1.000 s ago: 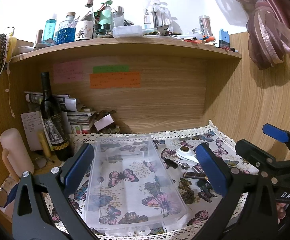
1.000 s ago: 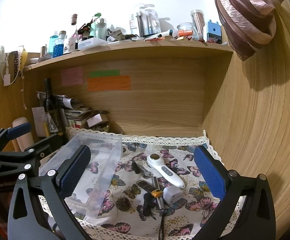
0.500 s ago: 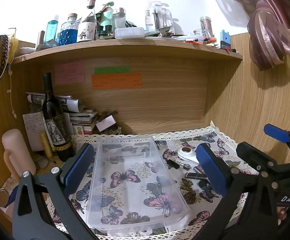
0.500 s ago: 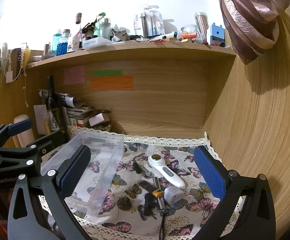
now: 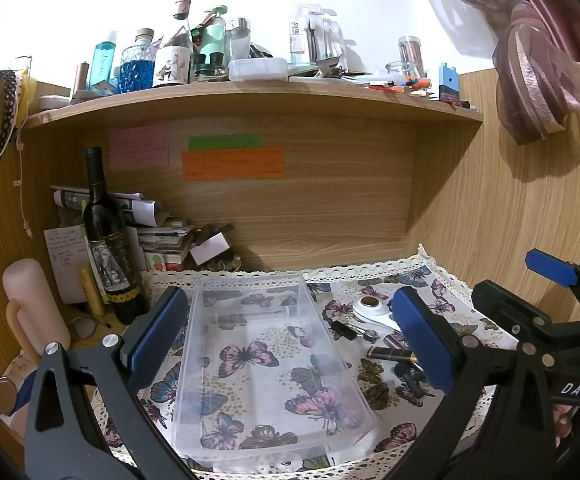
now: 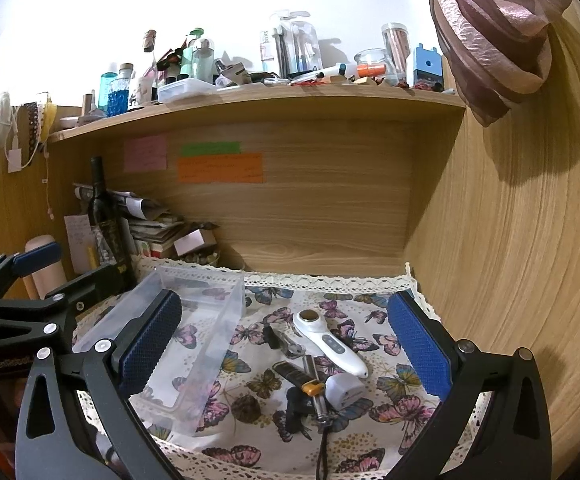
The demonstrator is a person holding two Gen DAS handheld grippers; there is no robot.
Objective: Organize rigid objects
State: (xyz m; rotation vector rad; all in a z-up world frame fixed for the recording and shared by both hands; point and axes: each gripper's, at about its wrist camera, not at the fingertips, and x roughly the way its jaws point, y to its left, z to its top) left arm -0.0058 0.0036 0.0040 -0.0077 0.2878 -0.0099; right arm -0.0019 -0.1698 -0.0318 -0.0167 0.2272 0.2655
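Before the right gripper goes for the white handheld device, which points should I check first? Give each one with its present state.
1. Right gripper open: ok.
2. Right gripper holds nothing: ok.
3. White handheld device uncovered from above: ok.
4. Room beside the device: not ok, a metal tool and white adapter lie close.
5. Clear plastic bin empty and open: ok.
6. Left gripper open, around the bin: ok.
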